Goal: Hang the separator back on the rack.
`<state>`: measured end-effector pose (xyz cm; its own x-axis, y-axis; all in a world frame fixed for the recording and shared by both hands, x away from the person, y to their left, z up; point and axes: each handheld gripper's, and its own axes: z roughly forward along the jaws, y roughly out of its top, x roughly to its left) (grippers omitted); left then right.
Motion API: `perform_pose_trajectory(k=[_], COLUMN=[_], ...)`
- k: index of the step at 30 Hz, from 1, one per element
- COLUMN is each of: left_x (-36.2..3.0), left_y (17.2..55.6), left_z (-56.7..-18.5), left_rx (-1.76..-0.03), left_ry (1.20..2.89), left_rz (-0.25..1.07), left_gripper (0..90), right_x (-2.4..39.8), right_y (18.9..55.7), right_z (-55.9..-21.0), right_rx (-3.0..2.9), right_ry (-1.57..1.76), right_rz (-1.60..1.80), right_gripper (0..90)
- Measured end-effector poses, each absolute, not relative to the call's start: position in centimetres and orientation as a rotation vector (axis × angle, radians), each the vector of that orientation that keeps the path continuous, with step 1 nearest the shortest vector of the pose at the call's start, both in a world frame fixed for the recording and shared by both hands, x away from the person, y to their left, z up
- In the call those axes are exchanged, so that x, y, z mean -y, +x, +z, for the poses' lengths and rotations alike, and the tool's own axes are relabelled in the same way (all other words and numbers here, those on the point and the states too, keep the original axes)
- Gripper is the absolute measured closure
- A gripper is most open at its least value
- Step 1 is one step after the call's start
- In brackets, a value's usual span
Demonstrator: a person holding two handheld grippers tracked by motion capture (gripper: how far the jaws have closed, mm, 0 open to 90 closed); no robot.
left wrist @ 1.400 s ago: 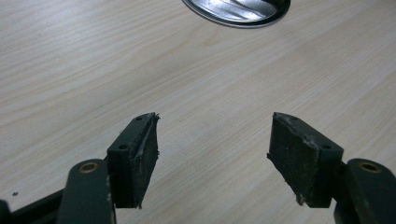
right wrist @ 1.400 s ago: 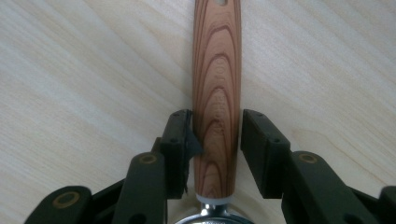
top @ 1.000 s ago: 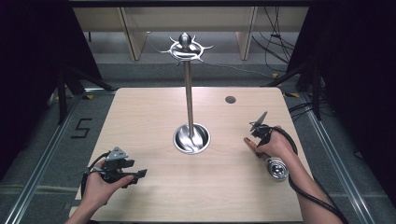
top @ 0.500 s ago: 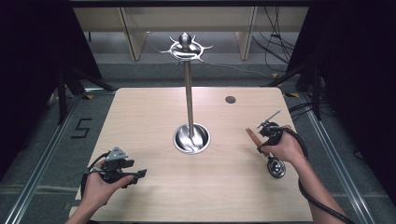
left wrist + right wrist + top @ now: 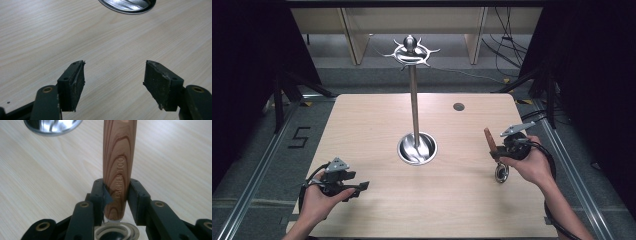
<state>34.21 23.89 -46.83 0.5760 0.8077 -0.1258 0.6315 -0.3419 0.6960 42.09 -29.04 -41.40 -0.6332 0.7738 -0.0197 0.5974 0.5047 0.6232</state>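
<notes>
Right gripper (image 5: 495, 149) lifted utensil (image 5: 493, 150) off table (image 5: 377, 130).

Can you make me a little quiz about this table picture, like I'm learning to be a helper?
1. True or false: the left gripper holds something.
2. What does the right gripper clamp? A) the wooden handle of a utensil B) a cup C) a cloth
3. Fill in: the tall metal stand rises from a round ____ near the middle of the table.

Key: 1 false, its jaws are open over bare wood; 2 A; 3 base.
</notes>
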Motion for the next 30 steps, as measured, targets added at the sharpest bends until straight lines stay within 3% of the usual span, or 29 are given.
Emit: perform_pose_trajectory(k=[30], left_x=[-24.1], left_y=[34.2], left_z=[-46.7], left_rx=[-1.140], left_ry=[2.088], left_rz=[0.308], left_gripper=[32.2], right_x=[27.5], right_y=[40.0], right_z=[-37.4], right_rx=[-2.212], right_ry=[1.044], right_rz=[1.225], right_gripper=[68.9])
